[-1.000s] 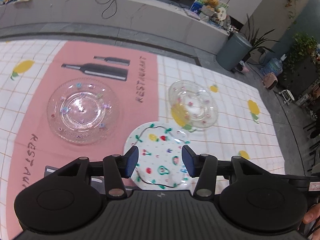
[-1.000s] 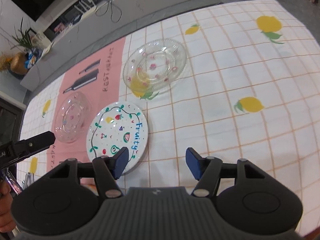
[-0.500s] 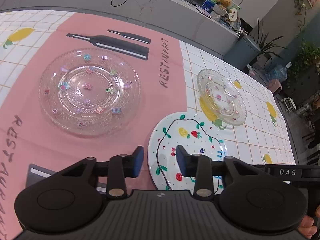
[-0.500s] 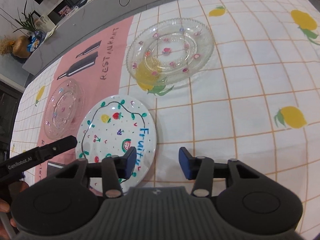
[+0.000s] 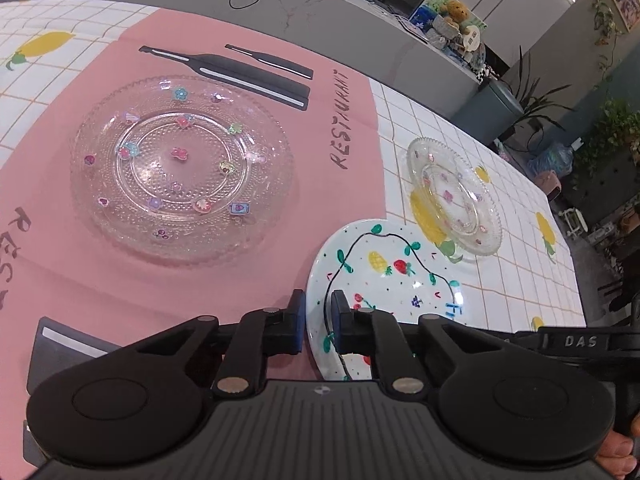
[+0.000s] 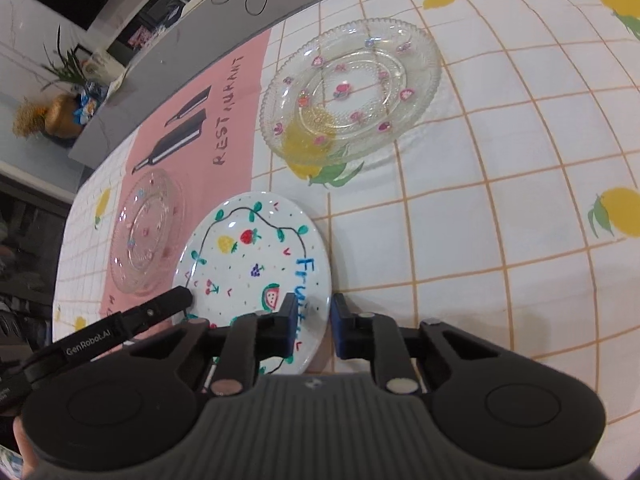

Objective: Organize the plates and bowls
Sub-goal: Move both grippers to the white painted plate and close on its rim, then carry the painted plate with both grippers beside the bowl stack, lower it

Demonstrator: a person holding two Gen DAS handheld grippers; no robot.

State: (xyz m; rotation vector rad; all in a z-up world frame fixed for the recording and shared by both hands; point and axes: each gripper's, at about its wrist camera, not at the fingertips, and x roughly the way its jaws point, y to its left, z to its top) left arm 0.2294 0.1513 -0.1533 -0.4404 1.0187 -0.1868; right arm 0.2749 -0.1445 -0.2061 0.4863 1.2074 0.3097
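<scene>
1. The left gripper (image 5: 319, 326) has just been closing; its jaws now pinch the left rim of the white fruit-painted plate (image 5: 384, 280).
2. The right gripper (image 6: 313, 326) has likewise just closed, clamping that plate's right rim beside the blue "Fruity" lettering.
3. The plate lies flat on the table (image 6: 500, 240), straddling the pink placemat's (image 5: 340, 208) edge.
4. Left of the plate sits a large glass plate (image 5: 182, 168); beyond the plate to its right, a second glass plate (image 6: 350, 88), apart from it.
5. Open checked cloth lies right of the plate.
</scene>
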